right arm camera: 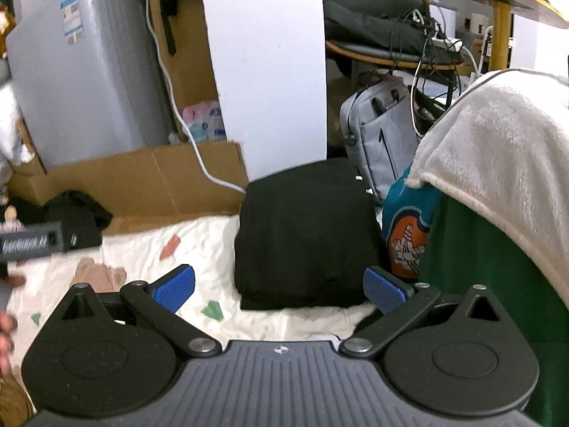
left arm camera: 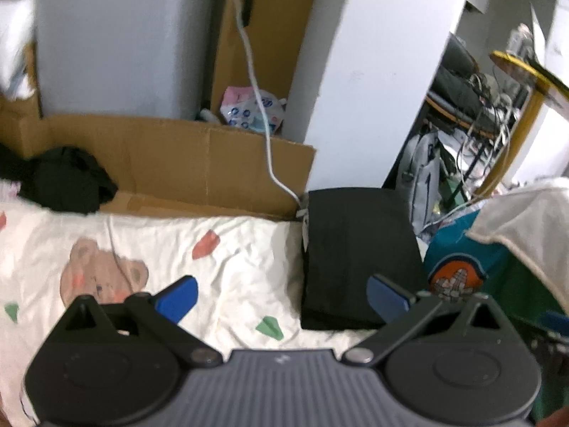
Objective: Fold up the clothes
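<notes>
The left wrist view is smeared with motion blur, so fine weave and print edges are hard to read there; the right wrist view is sharper. A folded black garment (right arm camera: pixel 306 238) lies as a flat, matte rectangular block in the middle of the right wrist frame, on a bed sheet (right arm camera: pixel 199 249) of crumpled cream cloth printed with a bear and small red and green shapes. Its far edge meets a white pillar (right arm camera: pixel 266 71); its right side is partly hidden by a teal cloth with an orange emblem (right arm camera: pixel 409 238).

The right gripper (right arm camera: pixel 279 288) has its fingers spread wide, empty, one ribbed blue pad over the sheet and the other at the garment's near right corner. The left gripper (left arm camera: pixel 281 299) is likewise spread wide and holds nothing; in its view the same garment (left arm camera: pixel 359 256) sits right of centre.

A crumpled black garment (left arm camera: pixel 67 178) lies at the left edge against flattened cardboard (left arm camera: pixel 177 163). A white cable (left arm camera: pixel 256 89) hangs down to the folded block's far left corner. A fluffy cream blanket (right arm camera: pixel 498 163) drapes over something green at right, what it covers unclear. At the lower left edge of the right wrist frame a hand (right arm camera: pixel 7 334) is cut off. Open sheet lies left of the folded block.
</notes>
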A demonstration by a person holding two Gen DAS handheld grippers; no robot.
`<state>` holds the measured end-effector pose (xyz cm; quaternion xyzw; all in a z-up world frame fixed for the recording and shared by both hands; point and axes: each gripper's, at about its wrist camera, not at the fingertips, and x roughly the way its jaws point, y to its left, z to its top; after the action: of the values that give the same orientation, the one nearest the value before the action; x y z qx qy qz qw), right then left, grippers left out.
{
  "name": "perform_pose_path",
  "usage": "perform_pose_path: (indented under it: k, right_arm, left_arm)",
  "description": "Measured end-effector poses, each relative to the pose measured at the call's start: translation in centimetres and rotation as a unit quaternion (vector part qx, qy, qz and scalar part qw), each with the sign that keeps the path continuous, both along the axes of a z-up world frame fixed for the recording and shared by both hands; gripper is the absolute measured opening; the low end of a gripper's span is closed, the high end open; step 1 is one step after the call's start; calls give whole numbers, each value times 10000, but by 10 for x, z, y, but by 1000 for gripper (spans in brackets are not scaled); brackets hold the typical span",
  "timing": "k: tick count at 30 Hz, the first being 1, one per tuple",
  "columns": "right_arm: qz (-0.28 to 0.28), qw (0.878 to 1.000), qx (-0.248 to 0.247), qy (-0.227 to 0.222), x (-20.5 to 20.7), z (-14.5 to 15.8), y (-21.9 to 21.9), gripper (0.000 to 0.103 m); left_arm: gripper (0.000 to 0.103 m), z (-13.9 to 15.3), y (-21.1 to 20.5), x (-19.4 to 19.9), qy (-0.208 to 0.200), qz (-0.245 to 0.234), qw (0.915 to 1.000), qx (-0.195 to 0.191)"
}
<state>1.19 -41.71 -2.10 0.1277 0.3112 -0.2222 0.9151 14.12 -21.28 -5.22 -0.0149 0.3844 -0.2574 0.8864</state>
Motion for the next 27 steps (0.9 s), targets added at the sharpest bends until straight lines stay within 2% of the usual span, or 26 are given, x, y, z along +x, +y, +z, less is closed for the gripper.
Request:
perform_pose_path:
  k: [8, 15, 18, 22, 27]
  right_arm:
    - [280, 9993, -191, -131, 4, 8, 23, 103]
    - [257, 9991, -106, -313, -8, 16, 35, 103]
    - [293, 9985, -232, -400, -14, 23, 41, 103]
    - [307, 9970, -417, -576, -24, 36, 48, 103]
    - [400, 9963, -406, -649, -29, 49, 57, 103]
  left_arm:
    - [103, 11, 17, -15, -201, 93, 9998, -20]
    - [103, 23, 26, -30, -361, 82, 9993, -47]
    - [103, 28, 29, -36, -435, 78, 9990, -63]
    - [103, 42, 33, -48, -608, 84, 9980, -157]
    - [103, 60, 39, -64, -823, 91, 9962, -274]
